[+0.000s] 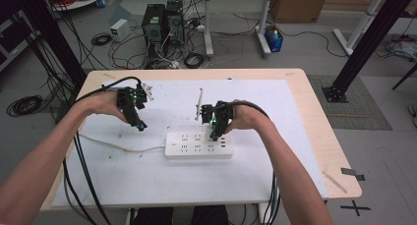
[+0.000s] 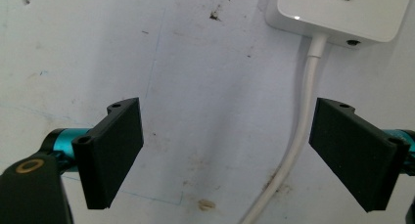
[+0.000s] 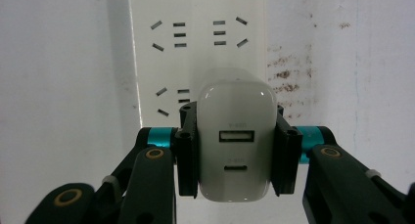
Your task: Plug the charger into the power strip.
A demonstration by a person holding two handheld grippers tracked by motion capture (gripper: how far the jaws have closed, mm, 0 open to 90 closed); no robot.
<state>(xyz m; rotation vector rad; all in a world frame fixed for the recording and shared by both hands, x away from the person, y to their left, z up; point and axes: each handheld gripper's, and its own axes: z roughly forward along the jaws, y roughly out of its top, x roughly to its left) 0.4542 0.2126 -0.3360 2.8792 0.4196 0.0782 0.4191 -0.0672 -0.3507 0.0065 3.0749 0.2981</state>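
A: Item one, closest in the right gripper view?

B: White USB charger [image 3: 236, 148], two ports facing the camera. Right gripper [image 3: 236, 150] clamped on it, one black pad [image 3: 186, 155] pressed flat on each side. It hangs over the white power strip [image 3: 195, 38], near the strip's socket face; whether the prongs have met a socket cannot be told.

A: And seen from the high view?

B: Right gripper [image 1: 215, 129] points down over the right half of the power strip [image 1: 198, 145], which lies flat at the middle of the white table cover [image 1: 147, 181].

A: Item two?

B: Left gripper [image 2: 225, 155], jaws spread wide with nothing between the pads [image 2: 115, 153]. Beneath it, stained cover, and the strip's white cord [image 2: 303, 131] running close to one jaw up to the strip's end [image 2: 337, 11].

A: Its place on the table?

B: Left gripper [image 1: 135, 112] sits left of the strip, well apart from it, above the cord [image 1: 123, 145].

A: Further out?

B: White stick [image 1: 199, 104] behind the strip; computer towers [image 1: 162, 21] on the floor beyond the table.
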